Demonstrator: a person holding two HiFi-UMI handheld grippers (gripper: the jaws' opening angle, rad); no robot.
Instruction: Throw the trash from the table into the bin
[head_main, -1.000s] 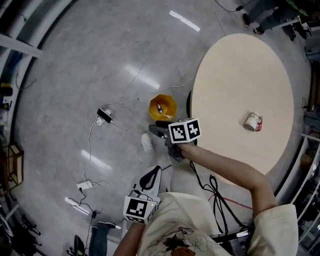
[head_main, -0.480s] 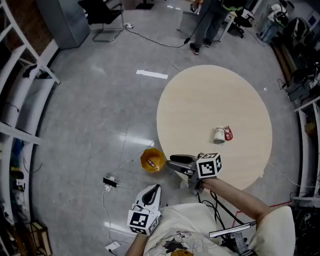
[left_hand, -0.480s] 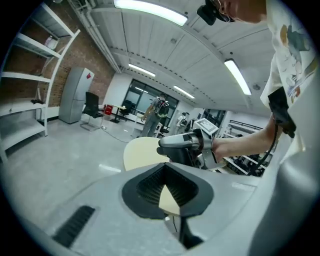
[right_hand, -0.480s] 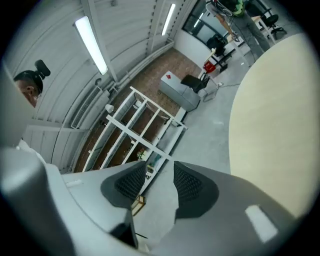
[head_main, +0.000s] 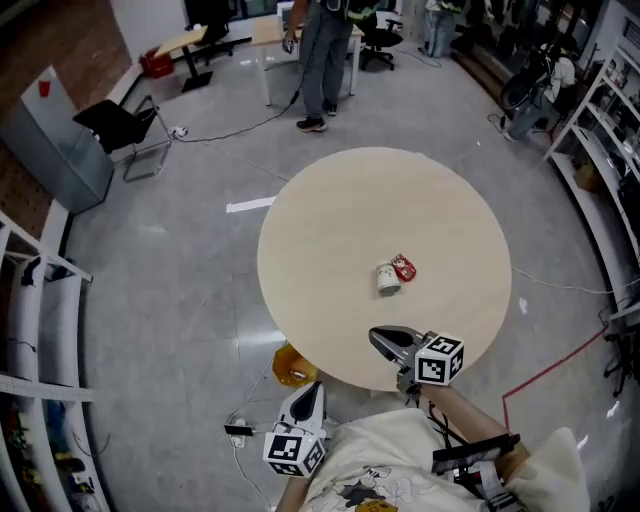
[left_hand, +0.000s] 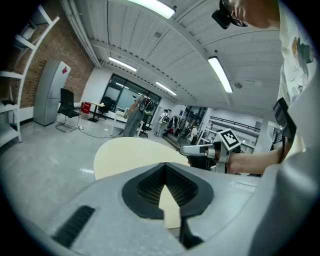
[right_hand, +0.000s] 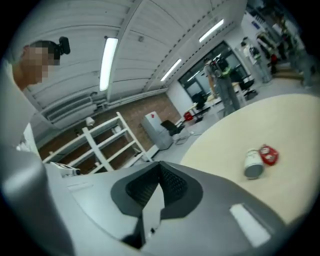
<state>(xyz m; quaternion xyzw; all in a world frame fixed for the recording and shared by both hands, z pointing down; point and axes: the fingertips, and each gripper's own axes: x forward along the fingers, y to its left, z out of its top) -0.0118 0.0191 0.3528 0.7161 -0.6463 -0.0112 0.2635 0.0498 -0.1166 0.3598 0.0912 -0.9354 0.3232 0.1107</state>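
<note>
**Head view.** A white cup (head_main: 387, 279) lies on its side near the middle of the round counter (head_main: 330, 220). A small red wrapper (head_main: 404, 268) lies just beside it, on the side farther from the person; whether the two touch cannot be told. A yellow bin (head_main: 291, 367) stands on the floor, half tucked under the counter's near edge. The right hand-held gripper (head_main: 378, 337) hangs over that near edge. The left hand-held gripper (head_main: 311, 388) hangs off the counter, beside the bin.

**Left gripper view.** The left hand-held gripper (left_hand: 164, 165) has its jaws drawn together, with only the counter's top showing behind them.

**Right gripper view.** The right hand-held gripper (right_hand: 160, 164) is closing fully, its pads meeting on nothing. The cup (right_hand: 253, 163) shows a white wall and a grey end, and the wrapper (right_hand: 268, 155) looks crumpled and glossy.

**Handling (judged).** The cup is probably light, thin-walled and free to roll, so it is best taken across mid-body with a gentle squeeze. The wrapper is limp and best pinched at a raised fold.
</note>
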